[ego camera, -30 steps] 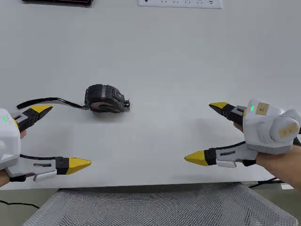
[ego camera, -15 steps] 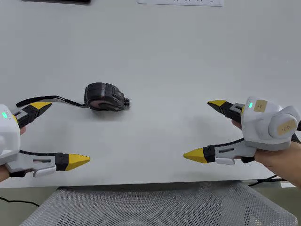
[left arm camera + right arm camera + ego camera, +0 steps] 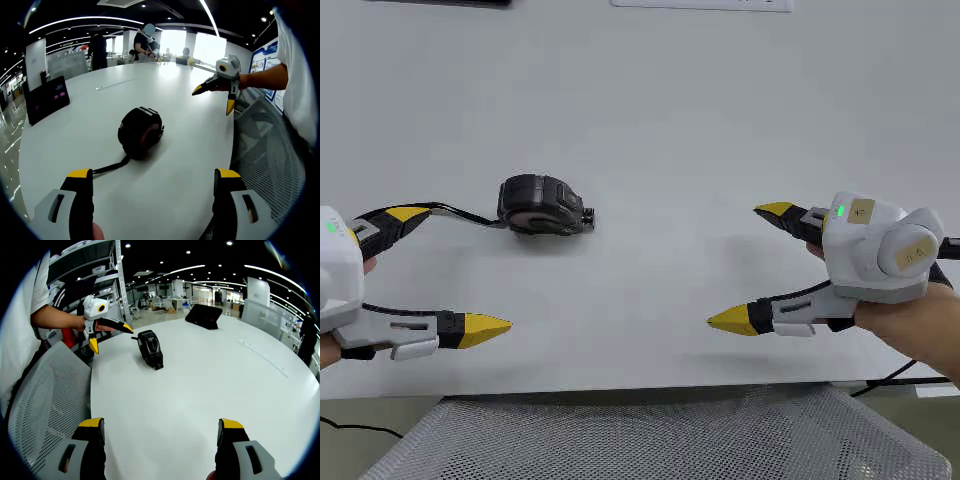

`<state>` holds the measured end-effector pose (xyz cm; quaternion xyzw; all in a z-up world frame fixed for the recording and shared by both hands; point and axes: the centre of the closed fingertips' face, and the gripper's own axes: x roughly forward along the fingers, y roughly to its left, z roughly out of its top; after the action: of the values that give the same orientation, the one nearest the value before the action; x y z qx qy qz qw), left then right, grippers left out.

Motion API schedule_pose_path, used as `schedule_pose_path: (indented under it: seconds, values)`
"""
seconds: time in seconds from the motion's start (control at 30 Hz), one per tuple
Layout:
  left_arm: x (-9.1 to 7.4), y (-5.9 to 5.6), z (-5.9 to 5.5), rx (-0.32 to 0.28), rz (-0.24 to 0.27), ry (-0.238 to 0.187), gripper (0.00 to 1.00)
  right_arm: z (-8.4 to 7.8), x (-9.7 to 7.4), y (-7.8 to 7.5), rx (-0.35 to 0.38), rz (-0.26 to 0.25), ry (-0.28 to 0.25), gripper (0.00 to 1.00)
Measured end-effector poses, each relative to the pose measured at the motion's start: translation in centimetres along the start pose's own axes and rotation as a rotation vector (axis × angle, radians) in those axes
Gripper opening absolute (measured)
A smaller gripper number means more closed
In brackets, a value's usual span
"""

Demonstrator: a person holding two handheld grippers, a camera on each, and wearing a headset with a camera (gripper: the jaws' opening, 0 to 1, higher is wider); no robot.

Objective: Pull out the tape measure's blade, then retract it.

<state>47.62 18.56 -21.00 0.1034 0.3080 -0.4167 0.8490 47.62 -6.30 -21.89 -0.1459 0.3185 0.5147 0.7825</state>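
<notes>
Head view: the black tape measure (image 3: 542,206) lies on the white tabletop (image 3: 660,110) with no blade drawn out. Its strap (image 3: 460,214) trails toward the left hand-held gripper (image 3: 460,268). The right hand-held gripper (image 3: 736,265) is well apart from it, and the tan labels (image 3: 861,210) on its body are illegible. Both stand wide and empty. Left gripper view: the tape measure (image 3: 141,131) lies ahead, untouched. Right gripper view: the tape measure (image 3: 151,349) lies far ahead.

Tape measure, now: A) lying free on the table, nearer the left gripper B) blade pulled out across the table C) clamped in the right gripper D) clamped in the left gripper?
A: the tape measure lies on the table, touched by neither, with the open left gripper closer to it than the open right gripper.
</notes>
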Motion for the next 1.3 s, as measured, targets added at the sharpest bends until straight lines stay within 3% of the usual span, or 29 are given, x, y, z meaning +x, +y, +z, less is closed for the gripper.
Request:
schedule_pose_path:
  seconds: [0.77,1.3]
  values:
    - [1.9,1.1,0.9,0.066,-0.049,0.031,0.99,0.8,1.8,-1.1,-0.042,0.041,0.008,0.93]
    - [3.6,1.6,1.3,0.157,-0.097,0.090,0.94,1.7,3.1,-1.4,-0.070,0.077,0.019,0.92]
